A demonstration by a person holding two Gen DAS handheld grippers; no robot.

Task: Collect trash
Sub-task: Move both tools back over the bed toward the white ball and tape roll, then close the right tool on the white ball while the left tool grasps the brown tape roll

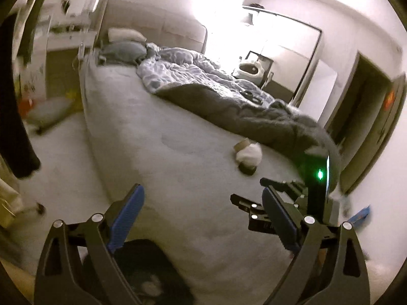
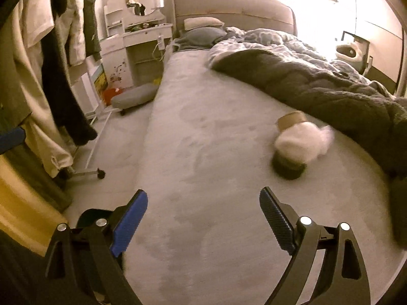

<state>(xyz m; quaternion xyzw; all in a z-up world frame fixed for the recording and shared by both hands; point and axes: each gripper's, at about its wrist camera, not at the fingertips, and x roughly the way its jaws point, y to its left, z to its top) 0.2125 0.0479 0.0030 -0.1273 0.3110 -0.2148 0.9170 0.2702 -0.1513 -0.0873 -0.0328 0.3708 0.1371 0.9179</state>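
Our left claw [image 1: 202, 204] stands wide apart with nothing between its blue pads, and our right claw [image 2: 203, 209] is spread just as wide and empty. Both hover over the near end of the pale grey bed [image 2: 203, 152]. In the left view the right claw's black body with its green light [image 1: 318, 178] sits just beside our own right finger. Ahead on the bare mattress lies the trash: a crumpled white tissue wad [image 2: 302, 139], touching a brown cardboard tube [image 2: 291, 119] behind it and a dark round lid-like piece [image 2: 288, 169] in front. Just beyond runs the rumpled grey duvet [image 2: 318, 89]. Hanging clothes [image 2: 58, 63] crowd the left side.
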